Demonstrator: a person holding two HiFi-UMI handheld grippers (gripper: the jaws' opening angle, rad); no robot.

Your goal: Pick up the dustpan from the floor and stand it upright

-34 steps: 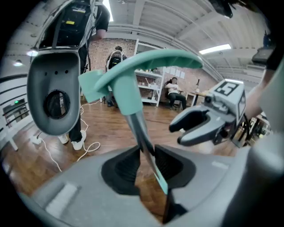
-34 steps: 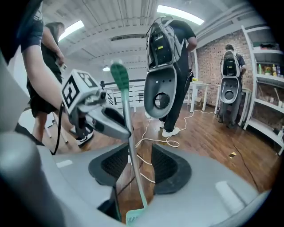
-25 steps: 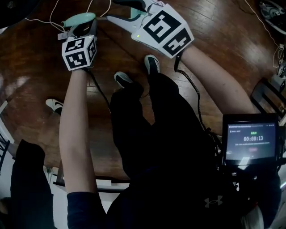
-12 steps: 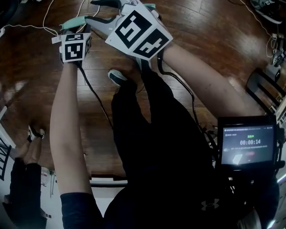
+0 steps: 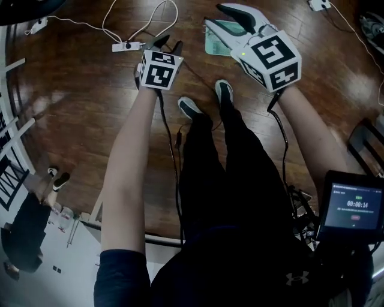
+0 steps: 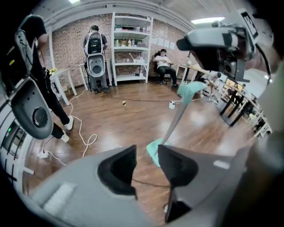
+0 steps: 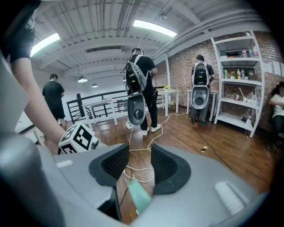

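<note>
The teal dustpan (image 6: 175,119) stands on the wooden floor, its pan (image 6: 154,150) down and its long handle rising to a teal grip (image 6: 191,91). From the head view I see its pan (image 5: 217,39) from above. My left gripper (image 5: 169,43) (image 6: 147,155) is open; its jaws have just been opening and nothing is between them. My right gripper (image 5: 219,18) (image 7: 140,153) hovers over the dustpan with its jaws apart. The grip (image 7: 138,197) shows low in the gap, below the pads. The right gripper (image 6: 213,40) also shows above the grip.
A white cable with a power strip (image 5: 129,46) loops over the floor ahead. People stand nearby (image 6: 40,88) (image 7: 142,88), one sits (image 6: 165,66) by a white shelf (image 6: 131,48). Tables (image 6: 239,102) line the right. My shoes (image 5: 189,108) are just behind the grippers.
The left gripper was at the teal grip before; now it is apart from it with wider jaws. The dustpan now shows under the right gripper. The head view has swung.
</note>
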